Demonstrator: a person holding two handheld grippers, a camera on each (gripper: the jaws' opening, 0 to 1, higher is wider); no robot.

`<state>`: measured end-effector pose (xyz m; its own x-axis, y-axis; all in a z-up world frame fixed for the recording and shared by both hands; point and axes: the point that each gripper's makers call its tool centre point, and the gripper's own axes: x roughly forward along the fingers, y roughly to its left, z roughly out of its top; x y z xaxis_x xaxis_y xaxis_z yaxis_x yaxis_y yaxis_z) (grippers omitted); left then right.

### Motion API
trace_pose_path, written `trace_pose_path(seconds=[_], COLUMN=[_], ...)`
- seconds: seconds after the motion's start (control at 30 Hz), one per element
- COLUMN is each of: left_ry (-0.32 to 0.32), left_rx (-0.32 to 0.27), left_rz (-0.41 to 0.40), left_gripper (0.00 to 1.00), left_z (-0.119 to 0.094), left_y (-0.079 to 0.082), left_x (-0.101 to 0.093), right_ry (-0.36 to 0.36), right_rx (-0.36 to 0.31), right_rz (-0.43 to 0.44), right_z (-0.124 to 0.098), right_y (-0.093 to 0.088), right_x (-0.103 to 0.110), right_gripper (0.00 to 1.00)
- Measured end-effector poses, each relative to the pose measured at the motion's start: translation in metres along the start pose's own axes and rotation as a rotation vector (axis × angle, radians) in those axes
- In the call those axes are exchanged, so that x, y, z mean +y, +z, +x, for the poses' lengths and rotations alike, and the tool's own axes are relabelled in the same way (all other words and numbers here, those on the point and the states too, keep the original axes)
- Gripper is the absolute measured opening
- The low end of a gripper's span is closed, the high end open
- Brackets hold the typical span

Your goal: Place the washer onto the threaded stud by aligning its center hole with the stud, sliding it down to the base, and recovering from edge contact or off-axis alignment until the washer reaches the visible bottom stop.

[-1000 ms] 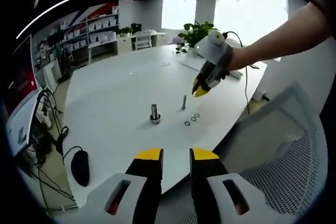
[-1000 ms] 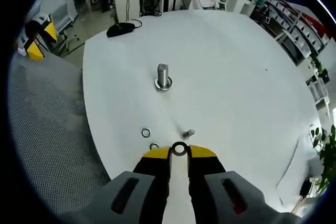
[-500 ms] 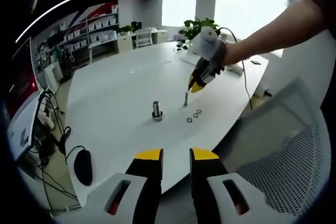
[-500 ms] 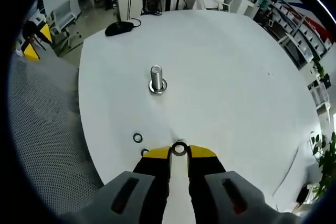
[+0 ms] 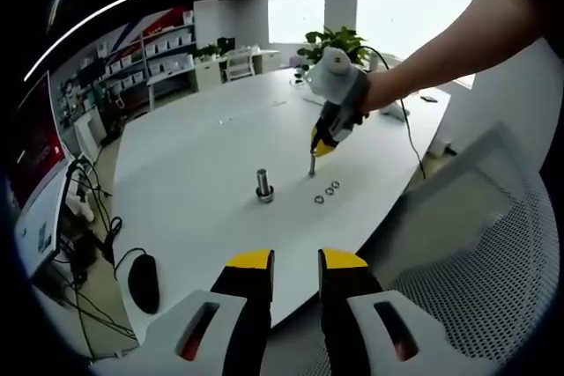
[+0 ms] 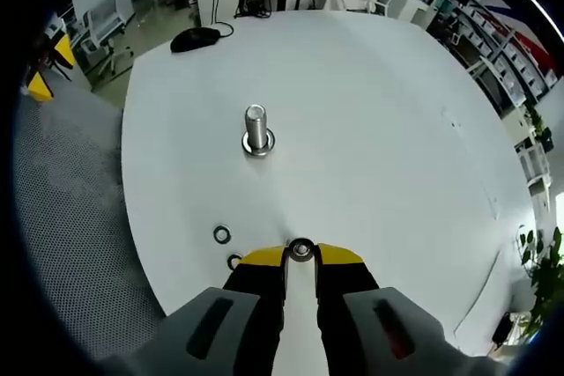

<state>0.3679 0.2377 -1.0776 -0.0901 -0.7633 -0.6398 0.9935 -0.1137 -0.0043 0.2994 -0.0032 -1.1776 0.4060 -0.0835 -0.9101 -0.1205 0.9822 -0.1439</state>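
1. Since the earlier frame, right gripper [image 5: 319, 141] descended over thin stud [image 5: 311, 165].
2. Its fingers pinched washer [image 6: 301, 249]; left gripper [image 5: 294, 263] fingers slightly parted, holding nothing.
3. Risk: off-axis hole catching stud tip.

Thin stud [image 5: 311, 165] hidden behind right tongs [image 6: 300, 256]; spare washer [image 6: 233, 261] half covered.

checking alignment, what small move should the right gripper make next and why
Probably ease the right gripper straight down. It is shut on the washer, and in the left gripper view its tip sits right over the thin stud, so the hole looks close to lined up. If the washer catches the edge, nudge sideways and retry.
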Motion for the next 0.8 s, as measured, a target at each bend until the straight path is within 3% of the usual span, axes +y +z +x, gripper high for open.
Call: trace_pose_path(seconds=[0.4,0.6,0.67,0.8], left_ry=[-0.002,-0.007,-0.006,-0.01], left_rx=[0.003,0.003,0.007,0.01], left_rz=[0.003,-0.008,-0.001,-0.009], left_gripper=[0.18,0.18,0.18,0.18], left_z=[-0.001,-0.001,0.0,0.0], left_y=[0.003,0.003,0.002,0.002], left_x=[-0.003,-0.004,-0.004,-0.003], right_ry=[0.034,0.05,0.055,0.057], right_rx=[0.037,0.061,0.075,0.097], right_rz=[-0.021,0.014,0.013,0.003], right_z=[0.014,0.035,0.028,0.042], right_y=[0.001,-0.013,-0.014,-0.019], right_x=[0.001,-0.006,0.008,0.005], right_gripper=[0.14,0.14,0.14,0.15])
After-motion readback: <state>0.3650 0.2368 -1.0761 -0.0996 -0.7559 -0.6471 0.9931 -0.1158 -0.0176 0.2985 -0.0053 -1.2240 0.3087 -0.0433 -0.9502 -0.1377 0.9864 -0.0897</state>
